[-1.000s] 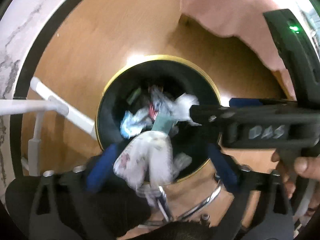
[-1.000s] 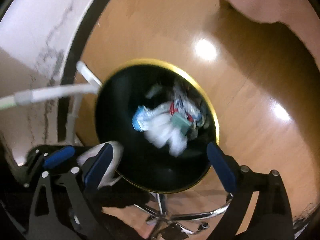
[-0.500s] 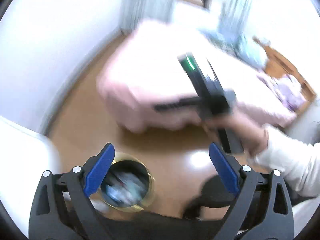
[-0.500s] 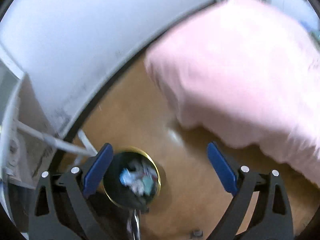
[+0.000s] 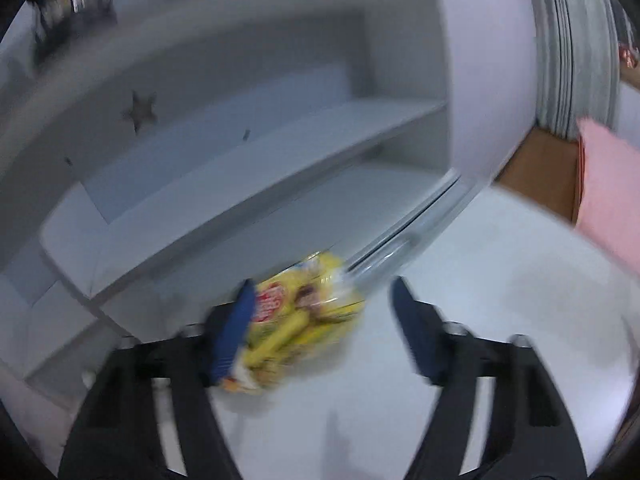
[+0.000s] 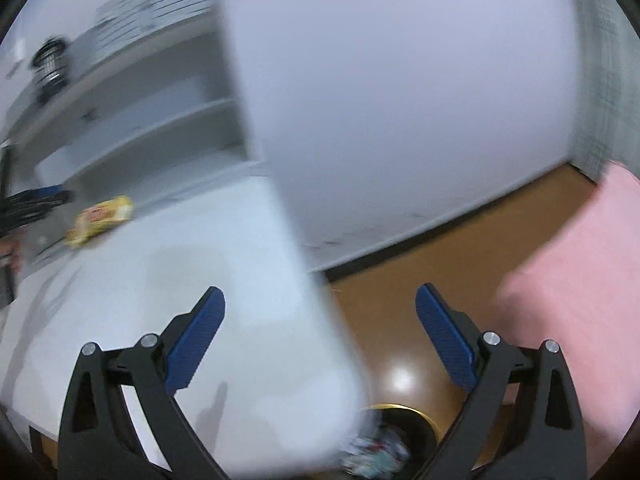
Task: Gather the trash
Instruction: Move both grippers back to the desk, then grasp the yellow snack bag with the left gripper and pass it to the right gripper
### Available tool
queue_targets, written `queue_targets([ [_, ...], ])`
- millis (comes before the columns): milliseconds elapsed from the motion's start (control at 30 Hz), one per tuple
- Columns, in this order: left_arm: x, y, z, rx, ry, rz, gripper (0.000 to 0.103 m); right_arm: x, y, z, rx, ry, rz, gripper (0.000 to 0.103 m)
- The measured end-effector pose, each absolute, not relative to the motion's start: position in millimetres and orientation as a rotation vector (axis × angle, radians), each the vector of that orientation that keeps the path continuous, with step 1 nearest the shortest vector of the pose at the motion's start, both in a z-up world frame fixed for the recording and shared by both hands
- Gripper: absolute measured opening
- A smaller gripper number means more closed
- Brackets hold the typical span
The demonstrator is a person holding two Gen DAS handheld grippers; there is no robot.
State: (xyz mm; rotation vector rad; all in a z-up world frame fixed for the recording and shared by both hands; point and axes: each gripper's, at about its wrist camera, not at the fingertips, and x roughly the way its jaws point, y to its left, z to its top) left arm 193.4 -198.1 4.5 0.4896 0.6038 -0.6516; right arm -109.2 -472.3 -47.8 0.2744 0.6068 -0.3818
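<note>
Both tongs point down at a white bench [image 6: 120, 320], and their placing suits the job: the left tongs [image 5: 320, 320] sit right at a crinkly yellow plastic snack wrapper [image 5: 296, 320] lying near the bench's back edge below white wall shelves [image 5: 240, 168], jaws closing with the wrapper between them. The left blue pad [image 5: 232, 332] seems to touch it, the right pad stands clear, so nothing is gripped yet. The right tongs [image 6: 320, 344] hang released and empty over the bench's front corner, above a black round bin with a gold rim [image 6: 400, 432] on the wooden floor, likely the drop point. The wrapper looks flattened and glossy, with a red logo, though blurred.
</note>
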Motion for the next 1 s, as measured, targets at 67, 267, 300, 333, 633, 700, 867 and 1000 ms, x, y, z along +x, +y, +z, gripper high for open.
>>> queue_targets([
  [67, 218, -196, -14, 0.559, 0.636, -0.679, 0.054, -81, -451, -45, 0.259, 0.611, -0.327, 0.093],
  [267, 259, -193, -51, 0.642, 0.704, -0.793, 0.042, -25, -414, -46, 0.209, 0.662, -0.242, 0.093],
  [300, 261, -194, -57, 0.655, 0.721, -0.815, 0.042, -18, -413, -47, 0.207, 0.676, -0.236, 0.093],
  [333, 261, -191, -65, 0.673, 0.731, -0.820, 0.041, -17, -406, -45, 0.205, 0.683, -0.239, 0.093],
  [633, 269, -171, -81, 0.462, 0.788, -0.884, 0.032, -7, -410, -55, 0.226, 0.704, -0.252, 0.094],
  [700, 269, -170, -82, 0.434, 0.805, -0.858, 0.029, -5, -411, -57, 0.234, 0.707, -0.247, 0.094],
  [867, 255, -169, -67, 0.432, 0.785, -0.815, 0.010, -3, -408, -55, 0.231, 0.707, -0.229, 0.094],
  [1000, 236, -137, -40, 0.379, 0.758, -0.751, 0.010, 5, -403, -45, 0.203, 0.690, -0.205, 0.094],
])
